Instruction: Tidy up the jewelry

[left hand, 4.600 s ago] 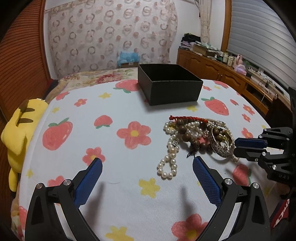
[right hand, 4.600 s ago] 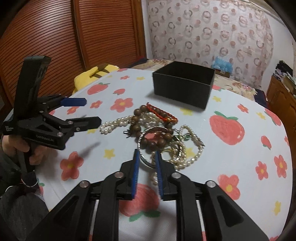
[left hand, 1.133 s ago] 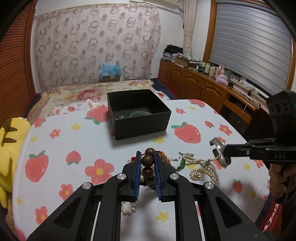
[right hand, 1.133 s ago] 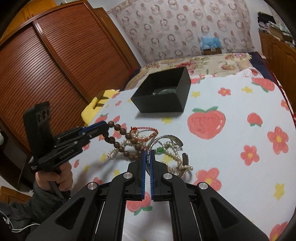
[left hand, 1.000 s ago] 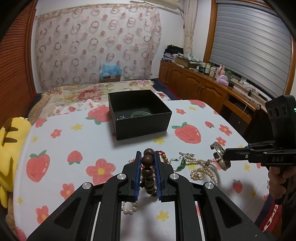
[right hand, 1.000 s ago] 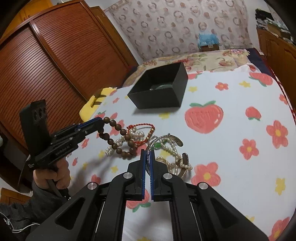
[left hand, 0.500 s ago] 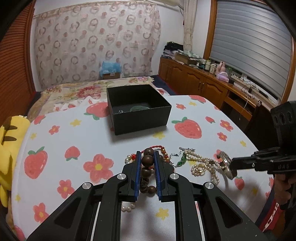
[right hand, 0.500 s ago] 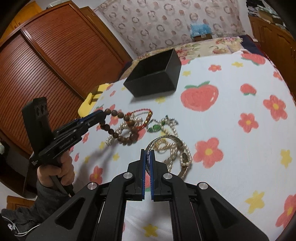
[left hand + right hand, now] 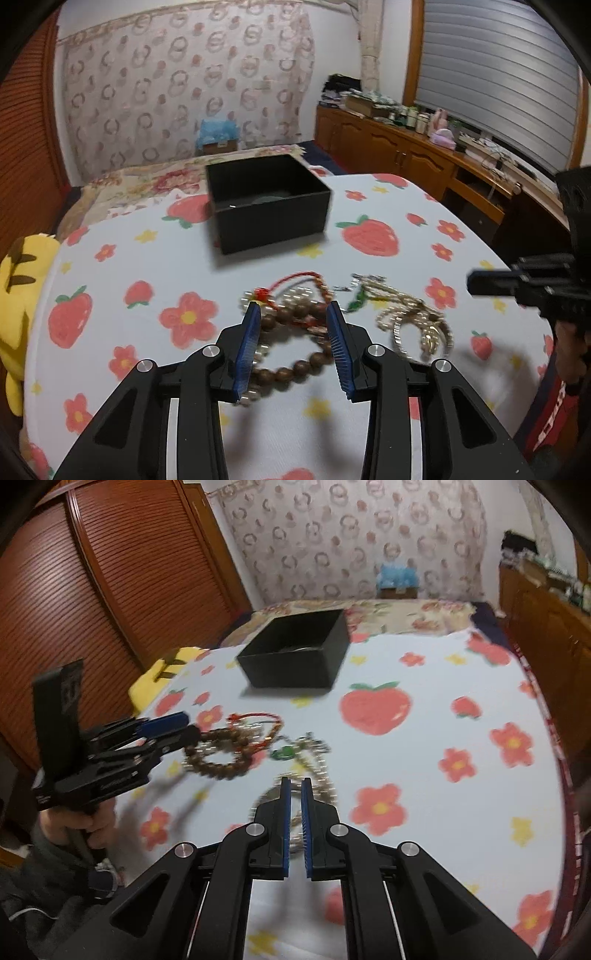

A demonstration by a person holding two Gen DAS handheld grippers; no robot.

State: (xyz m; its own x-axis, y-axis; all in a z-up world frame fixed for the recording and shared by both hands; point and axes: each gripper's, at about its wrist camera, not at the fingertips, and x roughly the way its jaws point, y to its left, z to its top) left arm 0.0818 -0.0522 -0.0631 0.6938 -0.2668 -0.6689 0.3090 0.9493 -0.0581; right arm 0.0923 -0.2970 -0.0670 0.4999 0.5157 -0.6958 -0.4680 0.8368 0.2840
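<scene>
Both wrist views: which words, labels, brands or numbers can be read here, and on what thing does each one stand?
Nothing reads clearly.
Left gripper, side of its body: small white lettering, too blurred to read; its jaws are opening, with the wooden bead bracelet between them.
Red fabric, lower right edge of the left wrist view: white letters, sideways and cut off, unreadable.
</scene>
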